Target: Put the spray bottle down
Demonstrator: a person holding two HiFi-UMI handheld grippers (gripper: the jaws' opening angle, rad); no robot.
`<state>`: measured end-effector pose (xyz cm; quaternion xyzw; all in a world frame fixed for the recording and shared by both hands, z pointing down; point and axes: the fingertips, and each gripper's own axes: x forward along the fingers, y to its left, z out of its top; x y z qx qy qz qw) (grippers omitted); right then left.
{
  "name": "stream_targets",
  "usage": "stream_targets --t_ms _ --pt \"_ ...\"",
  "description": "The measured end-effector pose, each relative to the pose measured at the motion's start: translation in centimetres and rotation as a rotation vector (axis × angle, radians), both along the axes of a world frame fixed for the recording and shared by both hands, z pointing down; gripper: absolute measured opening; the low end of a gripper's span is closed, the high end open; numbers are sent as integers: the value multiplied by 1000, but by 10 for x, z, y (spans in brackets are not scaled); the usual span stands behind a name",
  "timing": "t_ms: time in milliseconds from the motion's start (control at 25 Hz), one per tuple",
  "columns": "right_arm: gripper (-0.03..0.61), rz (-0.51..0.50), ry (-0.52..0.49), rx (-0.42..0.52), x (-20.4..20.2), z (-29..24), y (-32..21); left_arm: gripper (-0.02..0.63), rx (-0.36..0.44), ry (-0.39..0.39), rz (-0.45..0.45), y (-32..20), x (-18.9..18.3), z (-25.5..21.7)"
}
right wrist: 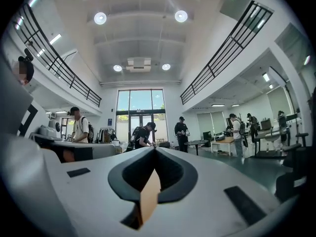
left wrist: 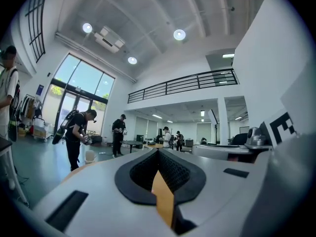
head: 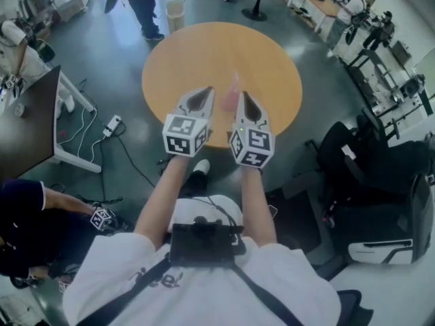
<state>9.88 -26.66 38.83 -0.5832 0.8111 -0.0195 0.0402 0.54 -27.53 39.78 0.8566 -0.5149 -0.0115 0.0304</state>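
The left tongs (head: 204,95) are clenched. The left gripper view shows the two tips met with nothing between them, pointing level across the hall. Just right of them, a pale pink spray bottle (head: 234,92) seems to stand on the round light-wood tabletop (head: 204,49). It sits in the gap between the two tools and, as far as I can tell, touches neither (it is small and washed out in the head view, so its posture is hard to read). The right tongs (head: 245,97) are likewise clenched and empty.

By that reading the bottle is down. Doing the step well now means drawing both tools straight back toward the body, with no sideways sweep that could clip it.

The bottle sits nearer the tabletop's near edge than its middle, with broad wood beyond. To the left, a dark rectangular desk (head: 30,111) and a white power strip (head: 112,123) on the floor lie well apart. To the right, black office chairs (head: 367,158) stand near the rim, so room is tighter there.
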Motion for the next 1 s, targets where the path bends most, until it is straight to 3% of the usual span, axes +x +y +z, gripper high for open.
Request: stream_targets --t_ms 480,1000 --pt "19 27 -12 31 23 -24 17 11 24 0 22 17 23 -11" --pt "20 -1 -3 43 14 -27 27 11 30 6 -14 24 11 -18"
